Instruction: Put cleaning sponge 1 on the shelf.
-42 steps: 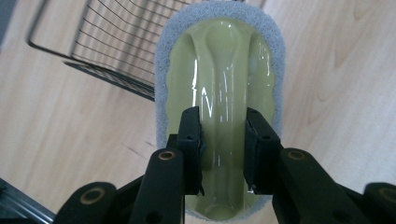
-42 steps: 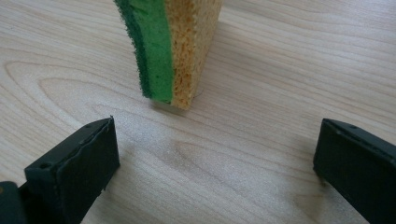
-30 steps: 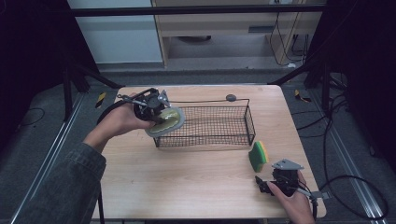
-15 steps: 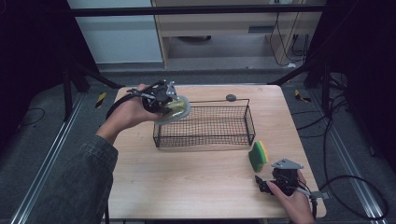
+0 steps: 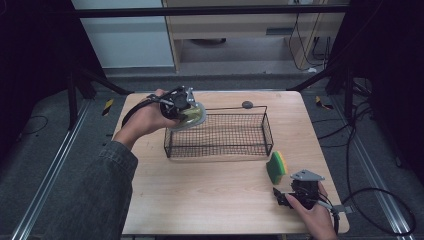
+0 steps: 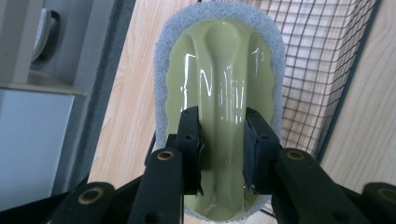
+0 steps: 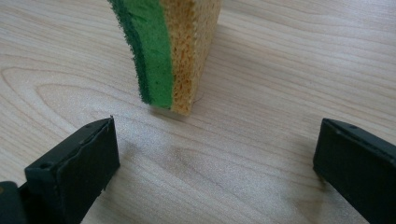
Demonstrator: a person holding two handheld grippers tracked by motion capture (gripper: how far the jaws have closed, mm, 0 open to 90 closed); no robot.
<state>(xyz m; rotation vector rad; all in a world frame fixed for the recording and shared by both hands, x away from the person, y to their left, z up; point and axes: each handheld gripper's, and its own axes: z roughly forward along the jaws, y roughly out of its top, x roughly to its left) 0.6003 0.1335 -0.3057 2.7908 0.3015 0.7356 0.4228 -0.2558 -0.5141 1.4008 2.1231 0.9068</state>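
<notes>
My left gripper [image 5: 186, 107] is shut on a pale green scrubber with a grey pad rim [image 5: 192, 116], held over the left end of the black wire basket [image 5: 218, 134]. In the left gripper view its two jaws pinch the raised handle ridge of the scrubber [image 6: 219, 88], with the basket mesh [image 6: 317, 60] to the right. My right gripper [image 5: 287, 197] rests open at the table's front right, just short of a yellow and green sponge [image 5: 275, 166] that stands on its edge. In the right gripper view the sponge [image 7: 173, 51] stands ahead of the wide-apart jaws, untouched.
A small dark round object [image 5: 247, 105] lies on the wooden table [image 5: 210, 190] behind the basket. Cables trail on the floor to the right [image 5: 370, 150]. A cabinet [image 5: 240, 25] stands beyond the far edge.
My left hand has carried the scrubber to the right and toward the far side, from beside the basket's left front corner to above its left end. The right gripper has stayed put.
</notes>
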